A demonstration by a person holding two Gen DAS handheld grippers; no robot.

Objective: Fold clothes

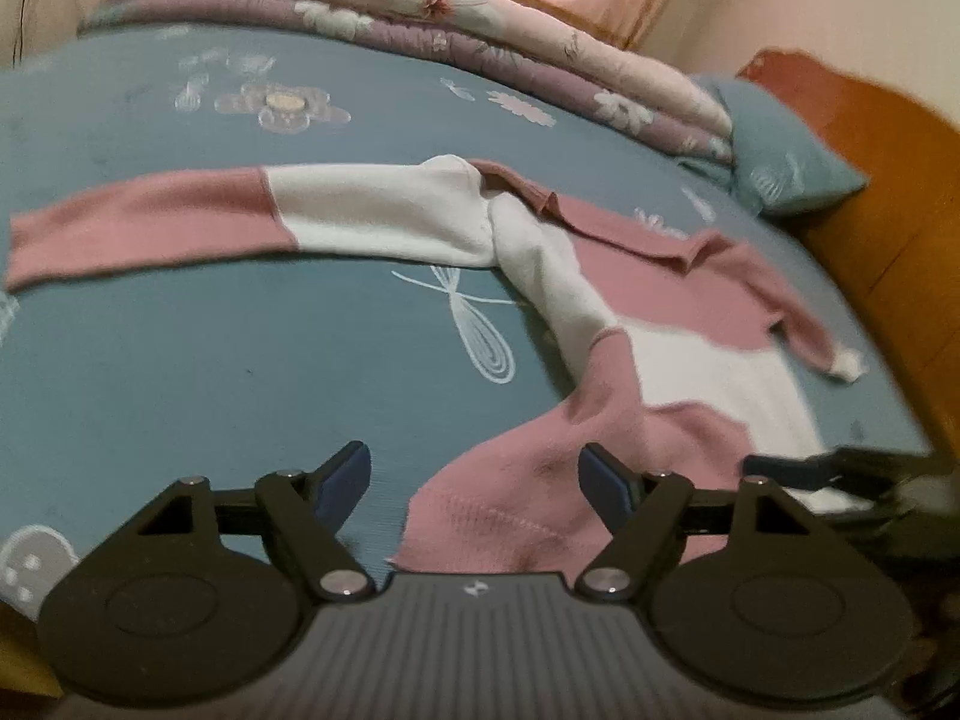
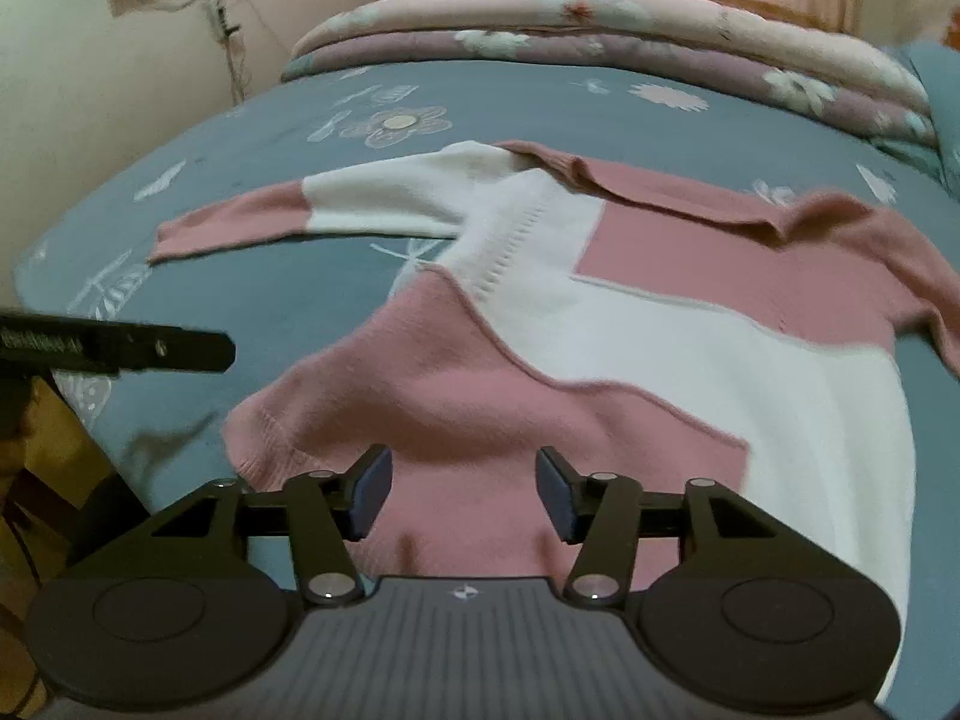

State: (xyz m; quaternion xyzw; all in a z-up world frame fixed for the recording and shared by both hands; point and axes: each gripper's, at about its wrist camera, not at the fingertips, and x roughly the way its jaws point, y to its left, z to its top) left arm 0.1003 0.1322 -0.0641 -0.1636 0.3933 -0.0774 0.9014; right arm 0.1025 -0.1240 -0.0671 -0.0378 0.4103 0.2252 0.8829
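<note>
Sweater (image 2: 600,324) (pink-and-white blocks), flat on bedspread (image 2: 270,138)

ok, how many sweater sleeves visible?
2. One sleeve lies stretched flat to the left across the blue bedsheet. The other sleeve lies bent down the sweater's right side; its cuff is past the right wrist view's edge.

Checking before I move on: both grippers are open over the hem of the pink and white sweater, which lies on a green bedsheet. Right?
Not quite: the bedsheet is blue-grey with white flower prints, not green, as both wrist views show. The left gripper and right gripper are open over the sweater hem.
</note>
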